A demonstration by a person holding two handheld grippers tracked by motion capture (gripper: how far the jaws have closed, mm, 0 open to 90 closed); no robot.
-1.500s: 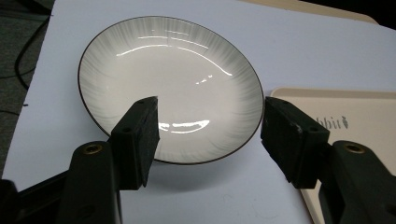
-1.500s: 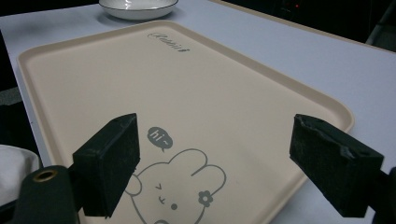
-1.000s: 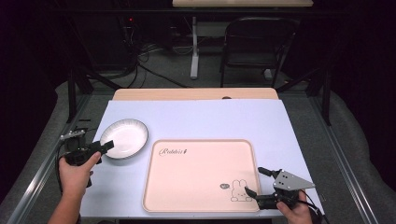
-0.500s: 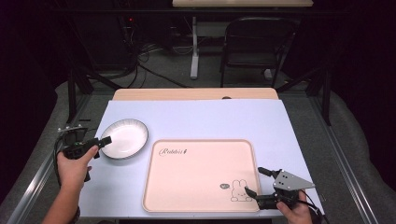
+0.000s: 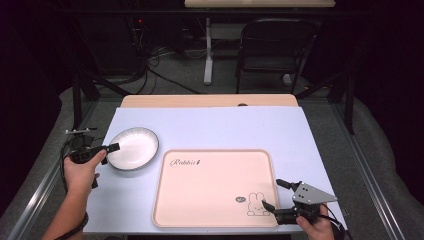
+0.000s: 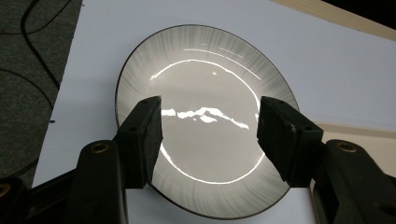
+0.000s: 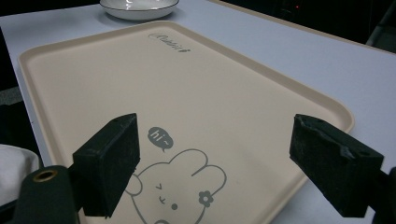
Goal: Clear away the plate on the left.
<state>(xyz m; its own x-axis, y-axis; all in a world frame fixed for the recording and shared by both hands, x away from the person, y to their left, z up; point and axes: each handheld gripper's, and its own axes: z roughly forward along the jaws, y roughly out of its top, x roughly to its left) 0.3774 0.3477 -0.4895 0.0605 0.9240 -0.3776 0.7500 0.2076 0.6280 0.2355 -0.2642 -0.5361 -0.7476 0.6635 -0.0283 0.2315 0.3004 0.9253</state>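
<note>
Clearly the plate (image 5: 133, 148), glazed, stiff and breakable, lies on the tabletop (image 5: 220, 125) at the tray's (image 5: 215, 187) ten o'clock. My left gripper (image 6: 208, 132) has just been narrowing its spread jaws, nothing pinched; I'd grip the near rim. My right gripper (image 7: 229, 168) gapes empty.

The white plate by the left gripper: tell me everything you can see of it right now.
The plate is round and shallow, glossy white like glazed ceramic, with a thin dark rim and faint grey streaks radiating across its sloped border. It is empty and lies flat on the pale blue table cover, just left of the beige tray and apart from it. The left gripper hangs over its near edge with jaws spread; they have just been closing slightly, and whether they touch the plate I cannot tell.
</note>
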